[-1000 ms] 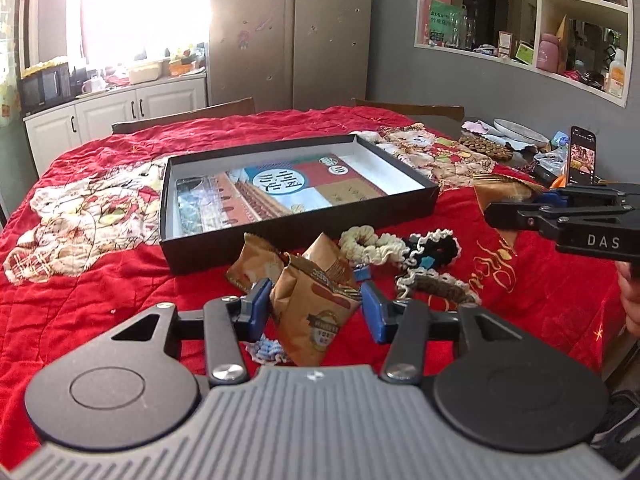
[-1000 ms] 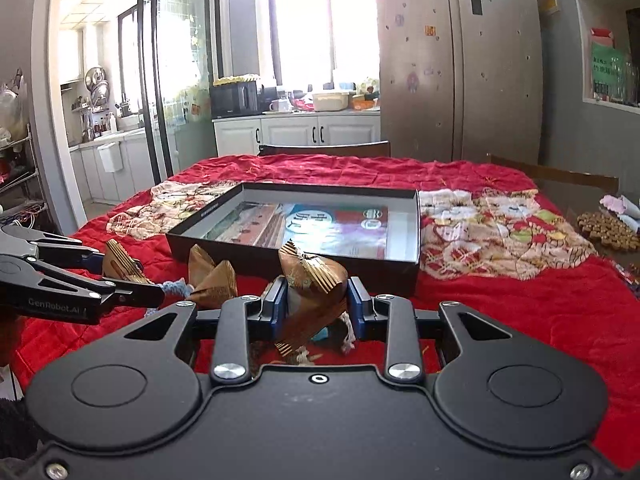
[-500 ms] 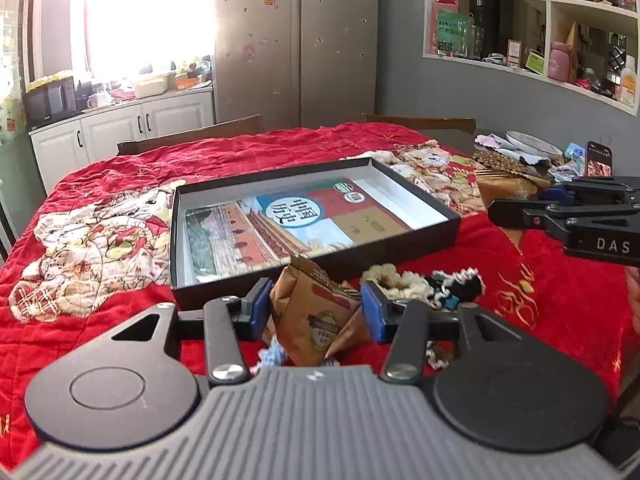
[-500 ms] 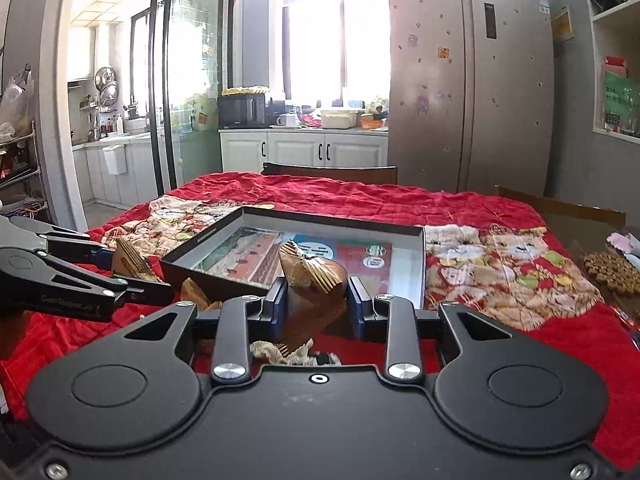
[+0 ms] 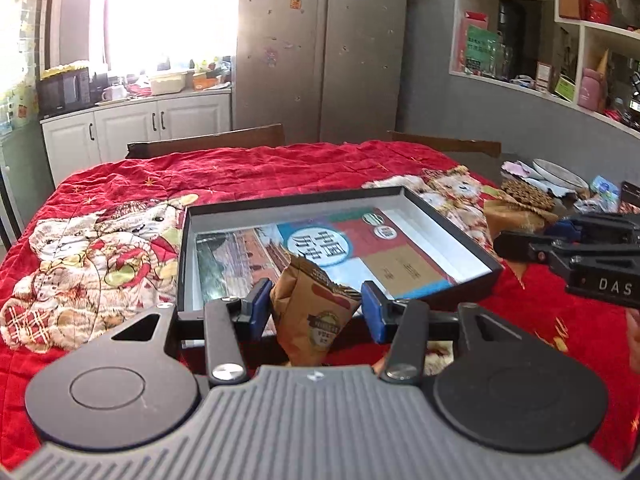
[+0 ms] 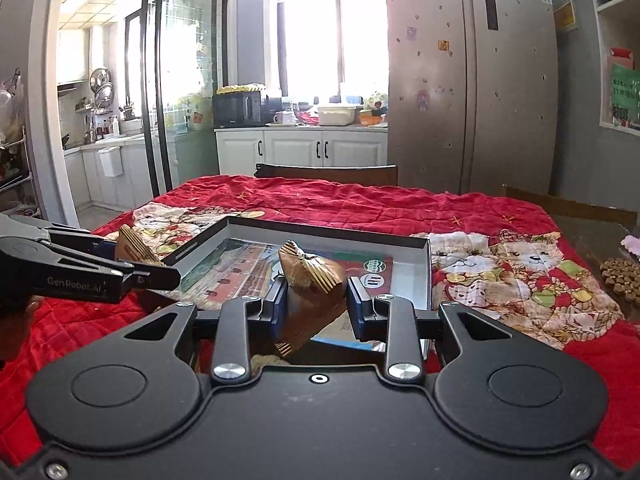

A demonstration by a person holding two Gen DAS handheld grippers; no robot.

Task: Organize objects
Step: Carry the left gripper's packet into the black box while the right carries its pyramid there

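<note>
I see L gripper [image 5: 316,310] clamped on a brown crinkled snack packet [image 5: 314,312], held at near edge of the shallow black cardboard box [image 5: 452,220]. R gripper [image 6: 316,302] pinches a second brown packet w/ gold pleated seal [image 6: 310,276], over box's near edge. Box sits on red quilted cloth [image 5: 240,168]; printed sheet [image 5: 360,252] inside box.

Red bear-print quilt [image 5: 248,172], black box [image 5: 452,220], brown packets [image 5: 316,312]
</note>
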